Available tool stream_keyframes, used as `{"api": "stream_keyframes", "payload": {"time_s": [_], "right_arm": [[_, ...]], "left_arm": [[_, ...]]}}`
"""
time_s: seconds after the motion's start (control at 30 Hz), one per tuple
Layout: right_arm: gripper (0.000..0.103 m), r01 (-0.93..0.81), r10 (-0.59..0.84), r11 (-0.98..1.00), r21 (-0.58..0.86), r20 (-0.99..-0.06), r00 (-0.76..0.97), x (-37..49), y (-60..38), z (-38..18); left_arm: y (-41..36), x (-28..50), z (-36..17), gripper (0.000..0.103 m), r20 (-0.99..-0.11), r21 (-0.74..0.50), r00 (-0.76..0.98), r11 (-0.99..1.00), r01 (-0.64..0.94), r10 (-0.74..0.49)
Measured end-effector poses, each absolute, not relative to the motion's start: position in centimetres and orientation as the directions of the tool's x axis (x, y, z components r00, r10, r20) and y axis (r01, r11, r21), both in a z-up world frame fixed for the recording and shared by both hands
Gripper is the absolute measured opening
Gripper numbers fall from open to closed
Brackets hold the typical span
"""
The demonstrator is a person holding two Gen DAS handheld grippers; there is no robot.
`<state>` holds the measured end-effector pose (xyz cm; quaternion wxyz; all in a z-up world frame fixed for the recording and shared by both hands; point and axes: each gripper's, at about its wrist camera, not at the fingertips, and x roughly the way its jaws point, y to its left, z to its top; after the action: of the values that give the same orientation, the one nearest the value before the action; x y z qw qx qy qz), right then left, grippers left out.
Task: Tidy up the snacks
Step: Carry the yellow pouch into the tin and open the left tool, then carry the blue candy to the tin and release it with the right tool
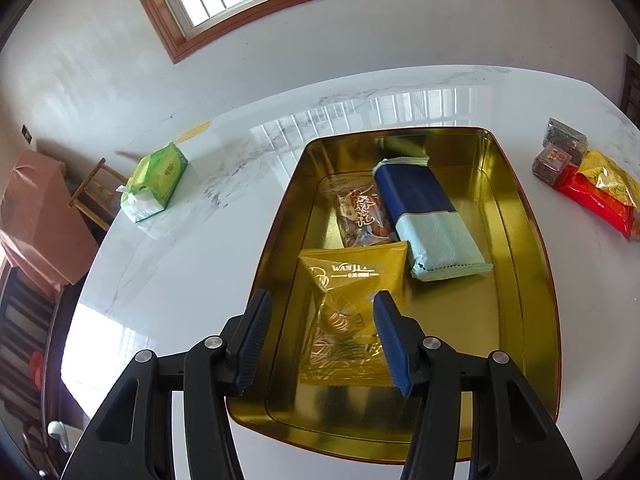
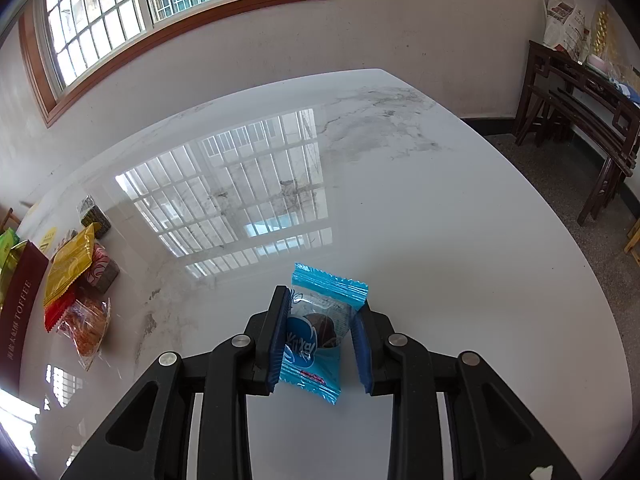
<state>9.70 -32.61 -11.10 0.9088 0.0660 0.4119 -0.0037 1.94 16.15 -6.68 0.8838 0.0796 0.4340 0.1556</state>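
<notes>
Right gripper has its two blue-padded fingers closed against both sides of a small blue snack packet, which it holds above the white marble table; through the clear part of the wrapper a dark round sweet is visible. Left gripper is spread wide and holds nothing, and it hangs over the near end of a gold tin tray. Inside this tray lie three snacks: a gold packet directly under the open fingers, a clear packet with brown pieces just behind it, and a long packet in dark blue and pale green touching the clear one on its right side. Beside the tray, on the right in the left wrist view, a small heap of loose snacks waits on the table (red, yellow and some dark transparent packs, partly one over another). The same heap appears at the left edge of the right wrist view, next to a dark red box lid printed TOFFEE. On the far left of the table stands a green tissue pack, well apart from the tray.
</notes>
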Motion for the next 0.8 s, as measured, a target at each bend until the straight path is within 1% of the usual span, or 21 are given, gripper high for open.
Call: {"api": "stream_keyframes", "payload": {"time_s": [0.07,0.13,0.57,0.8], "right_arm": [[0.027,0.062,0.047,0.991,0.117,-0.749,0.661,9.8,-32.7,-11.1],[0.027,0.065,0.045,0.991,0.116,-0.749,0.661,9.8,-32.7,-11.1],[0.026,0.066,0.078,0.983,0.168,-0.727,0.683,7.7,-31.7,-10.9],[0.026,0.050,0.121,0.975,0.217,-0.705,0.698,5.3,-30.6,-10.8]], "left_arm": [[16.2,1.6,-6.5,0.058,-0.738,0.267,0.582,0.940,-0.211,0.341],[16.3,1.4,-6.5,0.059,-0.734,0.265,0.588,0.940,-0.213,0.340],[16.5,-0.3,-5.3,0.059,-0.696,0.268,0.621,0.933,-0.240,0.359],[17.3,-1.1,-5.1,0.059,-0.702,0.230,0.622,0.937,-0.263,0.347]]}}
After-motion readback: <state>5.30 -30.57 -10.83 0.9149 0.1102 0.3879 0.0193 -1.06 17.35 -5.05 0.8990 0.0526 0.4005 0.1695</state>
